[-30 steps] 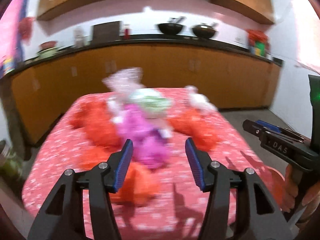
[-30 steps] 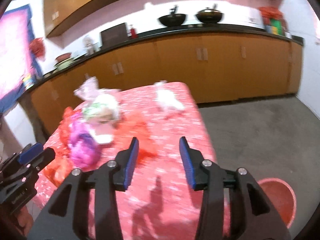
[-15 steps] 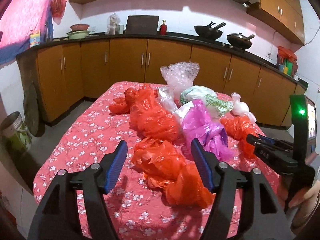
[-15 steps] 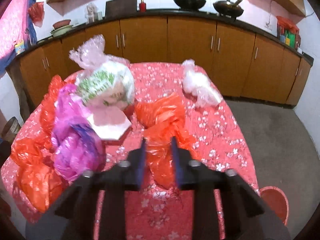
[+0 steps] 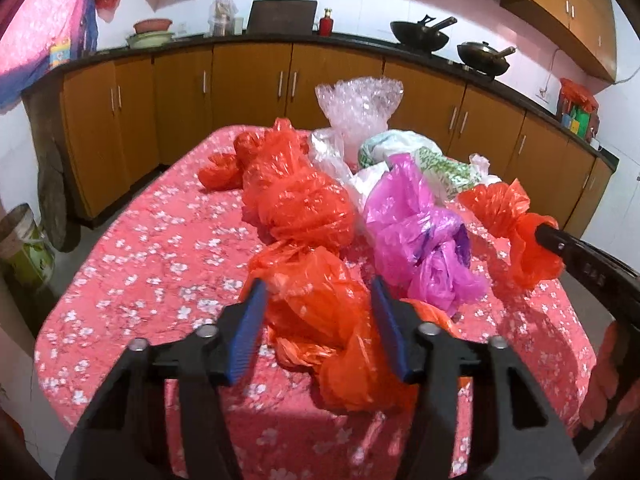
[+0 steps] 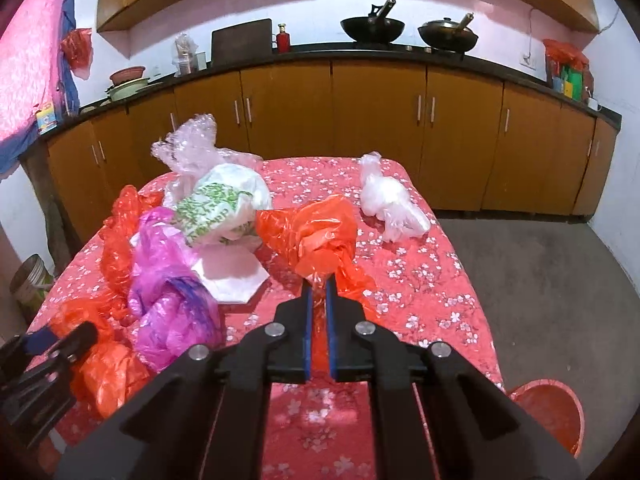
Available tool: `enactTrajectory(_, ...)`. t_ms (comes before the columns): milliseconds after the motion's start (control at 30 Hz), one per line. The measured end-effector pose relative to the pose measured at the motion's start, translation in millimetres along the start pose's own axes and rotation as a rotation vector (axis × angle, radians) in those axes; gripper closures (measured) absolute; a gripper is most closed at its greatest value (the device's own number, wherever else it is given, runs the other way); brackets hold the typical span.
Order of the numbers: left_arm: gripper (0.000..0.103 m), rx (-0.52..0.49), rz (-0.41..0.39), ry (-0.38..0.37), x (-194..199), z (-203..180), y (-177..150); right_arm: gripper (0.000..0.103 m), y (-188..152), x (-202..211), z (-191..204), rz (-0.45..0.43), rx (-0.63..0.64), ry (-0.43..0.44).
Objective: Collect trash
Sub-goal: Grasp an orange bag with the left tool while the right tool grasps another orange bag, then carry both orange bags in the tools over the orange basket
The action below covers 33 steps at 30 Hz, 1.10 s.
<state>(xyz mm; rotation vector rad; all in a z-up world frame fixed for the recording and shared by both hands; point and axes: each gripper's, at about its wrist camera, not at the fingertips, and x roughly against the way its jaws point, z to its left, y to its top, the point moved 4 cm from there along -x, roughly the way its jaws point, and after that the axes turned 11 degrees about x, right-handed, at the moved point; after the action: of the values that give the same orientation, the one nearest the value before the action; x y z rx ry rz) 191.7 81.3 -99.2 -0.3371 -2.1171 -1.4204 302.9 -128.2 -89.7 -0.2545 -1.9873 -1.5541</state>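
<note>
So the crumpled orange-red plastic bag sits around the middle of the table, toward its right edge, and the right gripper has its blue-padded fingers squeezed together on a twisted tail of it. The same bag shows up in the left wrist view too, bunched at the tip of that gripper on the right side.

Over by the near edge, the left gripper has its fingers on either side of another scrunched orange plastic bag and the jaws are closing in on it. Can't really tell if the pads are touching the plastic.

Just beside that one is a crinkled magenta plastic bag, and behind it a bigger knotted red plastic bag. Further back near the far edge there's a white bag with green print and a clear bubble-wrap bundle sticking up. A small clear-white plastic bag lies on its own near the far right corner.

Everything's on a table with a red flowered cloth. A red plastic bucket stands on the floor off the near right corner.
</note>
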Motion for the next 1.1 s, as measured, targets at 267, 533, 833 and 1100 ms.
enactTrajectory(267,0.096,-0.027,0.021,-0.017,-10,-3,-3,0.096,-1,4,1,-0.006,0.003,0.002)
enactTrajectory(533,0.100,-0.020,-0.040,-0.036,17,-2,13,0.096,4,21,-9,-0.050,-0.011,-0.009)
enactTrajectory(833,0.100,-0.038,-0.149,-0.093,54,-23,49,0.096,13,39,-22,-0.098,-0.042,-0.013)
enactTrajectory(1100,0.100,-0.100,-0.191,-0.109,50,-59,64,0.096,15,52,-33,-0.126,-0.056,-0.032)
